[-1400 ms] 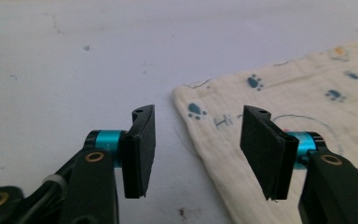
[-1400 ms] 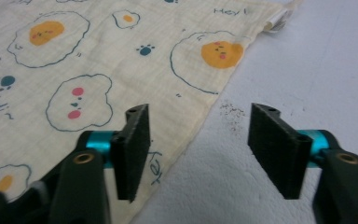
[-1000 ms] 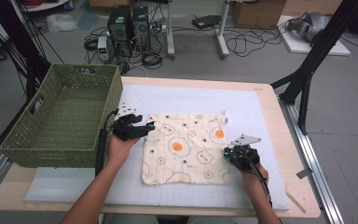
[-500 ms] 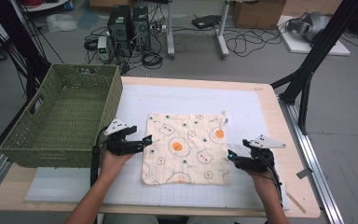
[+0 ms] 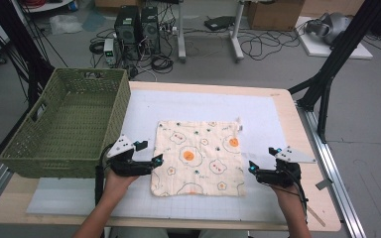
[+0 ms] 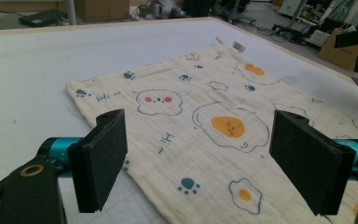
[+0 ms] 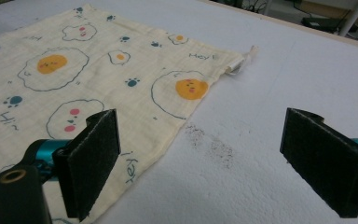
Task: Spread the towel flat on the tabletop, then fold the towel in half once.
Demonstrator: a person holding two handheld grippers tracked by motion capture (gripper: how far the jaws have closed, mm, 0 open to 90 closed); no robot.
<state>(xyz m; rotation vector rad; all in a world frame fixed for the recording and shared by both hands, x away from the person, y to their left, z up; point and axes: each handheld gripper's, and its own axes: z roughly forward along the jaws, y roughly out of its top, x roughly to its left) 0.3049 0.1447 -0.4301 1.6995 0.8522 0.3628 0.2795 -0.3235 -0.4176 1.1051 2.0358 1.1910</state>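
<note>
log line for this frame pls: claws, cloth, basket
left claw: open, at cloth's left edge | right claw: open, off right edge | cloth: flat on mat | basket: left

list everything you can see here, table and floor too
cloth: 1, cream with egg and paw prints, flat at the mat's middle
basket: 1, green wicker, table's left edge
mat: 1, white, covers the tabletop
table: 1, light wood
computer towers: 2, black, floor behind the table
cables: several, black, floor
cardboard box: 1, brown, far floor
left hand-held gripper: 1, black, open, at the cloth's left edge
right hand-held gripper: 1, black, open, right of the cloth
</note>
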